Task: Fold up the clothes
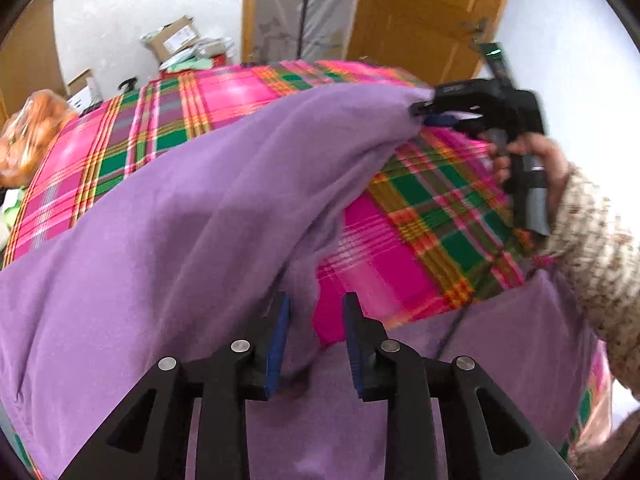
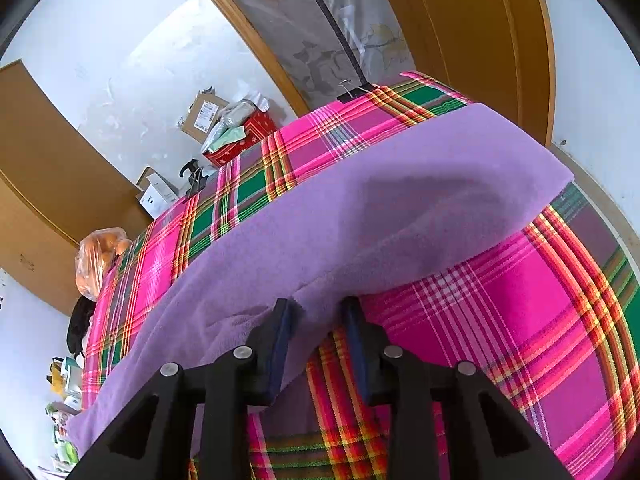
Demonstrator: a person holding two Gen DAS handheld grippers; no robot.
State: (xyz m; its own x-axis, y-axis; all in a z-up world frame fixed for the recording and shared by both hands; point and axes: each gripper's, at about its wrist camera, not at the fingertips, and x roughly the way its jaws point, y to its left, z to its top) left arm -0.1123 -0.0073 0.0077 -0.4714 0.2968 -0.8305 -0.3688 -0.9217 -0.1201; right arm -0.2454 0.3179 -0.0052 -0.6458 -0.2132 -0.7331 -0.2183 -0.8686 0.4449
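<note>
**While Held by a Thin Bite: Risk of a Dropped Edge**

Though lifted along one edge, still mostly draped on the table: purple cloth, raised between two grips, the rest spread over the plaid and hanging off the near side.

Pinched at the far corner by the right gripper, jaws narrow and closed on a small tuft. Caught at the near end by the left gripper, jaws narrow, holding a bunched fold against one pad, with plaid showing through the rest of the gap. Looks like a shallow bite on both sides.

Likely to go wrong first: slipping out of the left jaws if pulled taut, given how little fleece sits between the pads. Next: losing the far corner under a quick swing, since only a tuft is caught there. Also possible: dragging the plaid along, if snagged by a low pass, though pinned at the far edge by a clip. Could end in a crooked fold if carried over with one end higher than the other. Worth watching too: the sleeve brushing the hanging part and pulling it askew.
</note>
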